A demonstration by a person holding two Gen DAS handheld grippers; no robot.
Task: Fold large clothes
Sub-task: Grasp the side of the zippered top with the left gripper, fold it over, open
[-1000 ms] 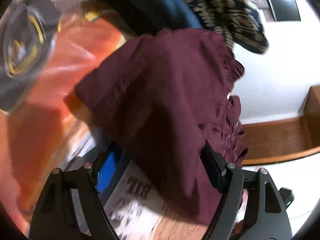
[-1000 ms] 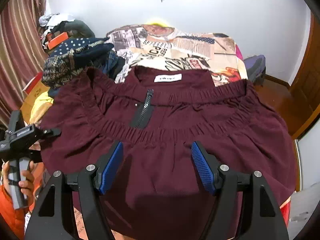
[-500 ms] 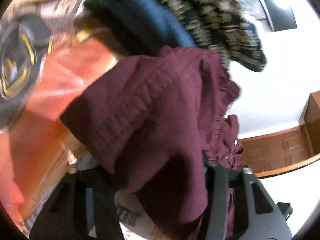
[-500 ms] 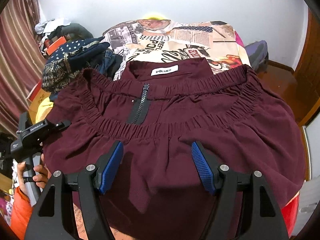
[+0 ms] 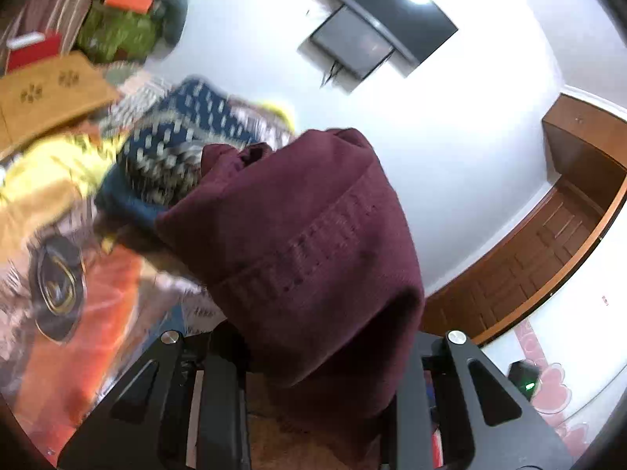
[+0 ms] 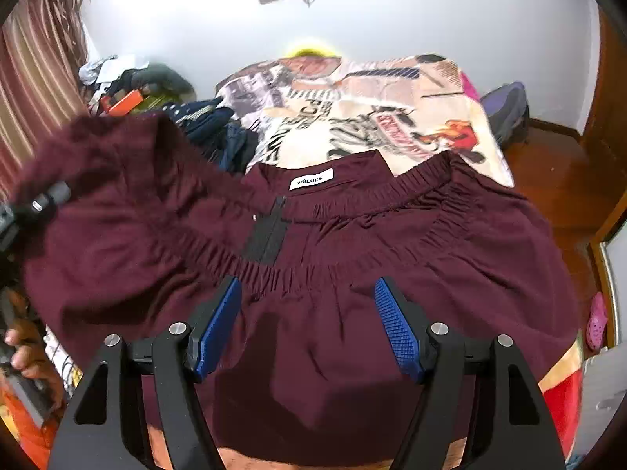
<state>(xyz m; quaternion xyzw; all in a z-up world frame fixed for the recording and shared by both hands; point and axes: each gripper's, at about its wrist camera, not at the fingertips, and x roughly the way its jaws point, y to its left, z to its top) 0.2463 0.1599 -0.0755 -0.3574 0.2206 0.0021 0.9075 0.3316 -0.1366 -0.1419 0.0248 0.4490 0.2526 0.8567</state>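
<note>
A large maroon garment (image 6: 352, 274) with an elastic gathered band, a black zipper and a white label lies spread on the bed. My right gripper (image 6: 307, 325) is open and empty, hovering above the garment's near middle. My left gripper (image 5: 317, 372) holds the garment's left edge, and the maroon cloth (image 5: 305, 243) drapes over its fingers, hiding the pads. In the right wrist view that left corner (image 6: 98, 180) is lifted off the bed, with the left gripper partly showing at the far left.
The bed has a printed newspaper-pattern cover (image 6: 372, 109). A pile of dark patterned clothes (image 6: 211, 125) lies at the garment's far left. A wall screen (image 5: 376, 31), a wooden door (image 5: 548, 243) and a purple bag (image 6: 505, 113) surround the bed.
My left gripper has lifted the garment's left edge up off the bed and tilted upward toward the wall. My right gripper has stayed open over the garment, shifted slightly.
</note>
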